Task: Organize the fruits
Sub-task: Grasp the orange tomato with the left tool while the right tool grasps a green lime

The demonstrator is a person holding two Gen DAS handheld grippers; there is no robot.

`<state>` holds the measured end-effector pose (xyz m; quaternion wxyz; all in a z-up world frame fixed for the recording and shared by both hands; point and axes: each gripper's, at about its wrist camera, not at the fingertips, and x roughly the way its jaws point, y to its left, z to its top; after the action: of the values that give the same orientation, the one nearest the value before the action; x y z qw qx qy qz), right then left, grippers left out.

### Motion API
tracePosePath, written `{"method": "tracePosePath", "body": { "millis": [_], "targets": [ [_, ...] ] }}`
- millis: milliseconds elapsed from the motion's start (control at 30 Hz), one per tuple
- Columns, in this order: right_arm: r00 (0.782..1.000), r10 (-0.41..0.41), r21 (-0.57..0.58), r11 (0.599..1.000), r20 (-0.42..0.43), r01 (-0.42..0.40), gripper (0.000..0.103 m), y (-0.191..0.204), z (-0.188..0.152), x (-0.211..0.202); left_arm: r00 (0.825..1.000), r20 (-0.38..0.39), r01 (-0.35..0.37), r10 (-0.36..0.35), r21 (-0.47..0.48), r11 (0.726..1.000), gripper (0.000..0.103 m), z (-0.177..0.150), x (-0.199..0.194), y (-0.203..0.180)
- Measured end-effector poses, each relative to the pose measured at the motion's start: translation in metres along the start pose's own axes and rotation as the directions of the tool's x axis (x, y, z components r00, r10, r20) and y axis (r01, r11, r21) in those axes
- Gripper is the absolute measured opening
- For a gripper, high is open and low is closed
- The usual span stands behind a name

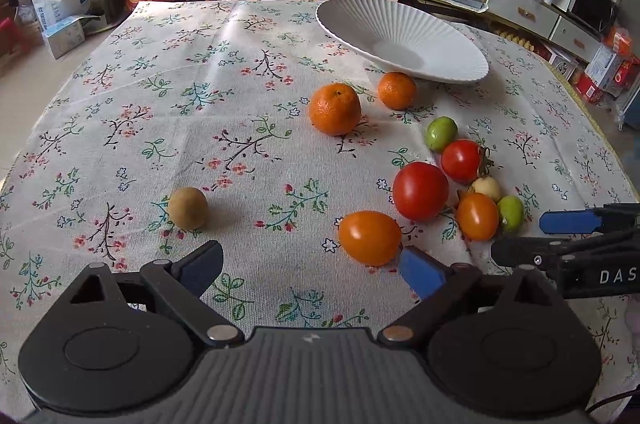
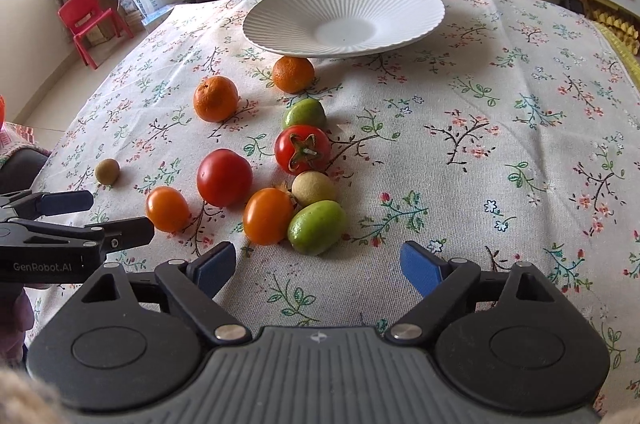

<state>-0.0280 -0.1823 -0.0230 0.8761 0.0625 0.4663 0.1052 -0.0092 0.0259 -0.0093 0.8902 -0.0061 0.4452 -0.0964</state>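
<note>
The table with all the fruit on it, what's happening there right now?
A person is holding a pair of tongs in each hand over a floral tablecloth, apparently about to sort fruit. Both the left tongs and the right tongs are open and hold nothing. The white ribbed plate at the far side is empty. All the fruit sits loose on the cloth: two oranges, red and orange tomatoes, green fruits and small brown ones. The nearest green fruit lies just ahead of the right tongs.
</note>
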Motion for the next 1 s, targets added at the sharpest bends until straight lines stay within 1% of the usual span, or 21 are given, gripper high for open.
{"method": "tracePosePath", "body": {
  "millis": [67, 100, 167, 233, 367, 433, 567, 800, 833, 867, 933, 1000],
  "targets": [
    [1.000, 0.010, -0.008, 1.000, 0.007, -0.010, 0.078, 0.003, 0.000, -0.001, 0.999, 0.011, 0.034, -0.034, 0.008, 0.999, 0.082, 0.000, 0.000, -0.003],
    [1.000, 0.014, -0.011, 1.000, 0.009, -0.014, 0.077, 0.003, 0.000, -0.001, 0.999, 0.015, 0.046, -0.046, 0.012, 0.999, 0.081, -0.001, 0.000, -0.004],
    [1.000, 0.017, -0.021, 1.000, 0.017, -0.017, 0.068, 0.003, 0.000, -0.002, 0.997, 0.021, 0.072, -0.073, 0.021, 0.997, 0.073, -0.002, 0.002, -0.006],
    [1.000, 0.018, -0.032, 0.999, 0.020, -0.017, 0.063, 0.003, 0.000, -0.002, 0.995, 0.024, 0.101, -0.102, 0.035, 0.994, 0.068, -0.004, 0.004, -0.009],
    [1.000, -0.009, -0.062, 0.998, 0.013, 0.010, 0.056, 0.004, 0.001, 0.002, 0.990, 0.030, 0.136, -0.138, 0.043, 0.990, 0.053, -0.007, 0.008, -0.013],
    [1.000, -0.009, -0.077, 0.997, 0.018, 0.010, 0.054, 0.004, 0.001, 0.002, 0.989, 0.027, 0.141, -0.142, 0.043, 0.989, 0.048, -0.007, 0.010, -0.014],
    [1.000, -0.010, -0.097, 0.995, 0.024, 0.013, 0.049, 0.005, 0.002, 0.003, 0.991, 0.032, 0.128, -0.130, 0.042, 0.991, 0.042, -0.009, 0.012, -0.014],
    [0.999, -0.009, -0.125, 0.992, 0.036, 0.014, 0.042, 0.008, 0.003, 0.006, 0.992, 0.058, 0.109, -0.111, 0.038, 0.993, 0.042, -0.007, 0.013, -0.012],
    [0.999, -0.010, -0.130, 0.991, 0.036, 0.015, 0.041, 0.008, 0.003, 0.006, 0.992, 0.063, 0.108, -0.110, 0.040, 0.993, 0.041, -0.007, 0.013, -0.012],
    [0.999, -0.014, -0.137, 0.990, 0.037, 0.019, 0.038, 0.009, 0.003, 0.007, 0.992, 0.066, 0.107, -0.109, 0.044, 0.993, 0.037, -0.007, 0.013, -0.013],
    [0.999, -0.018, -0.143, 0.989, 0.039, 0.024, 0.033, 0.010, 0.003, 0.007, 0.992, 0.070, 0.099, -0.103, 0.054, 0.994, 0.036, -0.007, 0.013, -0.014],
    [0.999, -0.019, -0.145, 0.989, 0.041, 0.025, 0.031, 0.010, 0.004, 0.007, 0.993, 0.075, 0.088, -0.093, 0.069, 0.994, 0.035, -0.008, 0.013, -0.016]
  ]
}}
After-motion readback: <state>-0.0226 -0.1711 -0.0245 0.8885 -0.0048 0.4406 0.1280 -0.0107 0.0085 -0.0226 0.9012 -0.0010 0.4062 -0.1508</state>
